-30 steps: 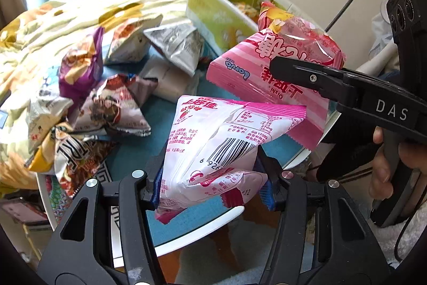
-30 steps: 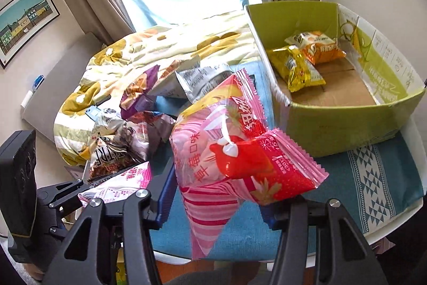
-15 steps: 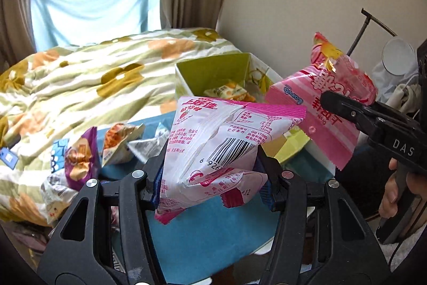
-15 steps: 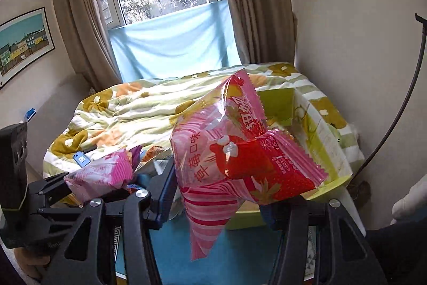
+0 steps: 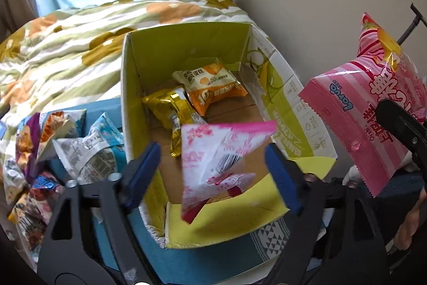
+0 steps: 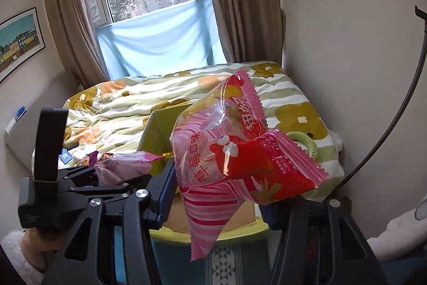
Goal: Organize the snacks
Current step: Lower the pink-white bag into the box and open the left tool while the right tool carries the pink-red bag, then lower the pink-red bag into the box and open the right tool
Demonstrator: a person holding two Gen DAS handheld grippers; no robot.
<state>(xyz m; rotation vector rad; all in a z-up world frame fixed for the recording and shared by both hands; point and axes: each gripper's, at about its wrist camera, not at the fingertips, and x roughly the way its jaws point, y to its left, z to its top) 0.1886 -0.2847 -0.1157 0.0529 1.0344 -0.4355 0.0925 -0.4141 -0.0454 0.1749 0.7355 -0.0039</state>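
Note:
My left gripper (image 5: 213, 164) is open above the near end of the green cardboard box (image 5: 291, 108). A pink-and-white snack bag (image 5: 213, 162) is blurred between its spread blue pads, touching neither, over the box. The box holds a gold bag (image 5: 170, 108) and an orange bag (image 5: 210, 87). My right gripper (image 6: 216, 199) is shut on a pink striped strawberry bag (image 6: 226, 164), held above the box's right side; this bag also shows in the left wrist view (image 5: 373, 122).
Several loose snack bags (image 5: 80, 148) lie on the teal mat (image 5: 213, 258) left of the box. A bed with a flowered quilt (image 5: 80, 50) is behind. A wall and a black stand (image 6: 400, 98) are at the right.
My left gripper moved over the box and opened, letting go of the pink-and-white bag. My right gripper rose with the strawberry bag still held.

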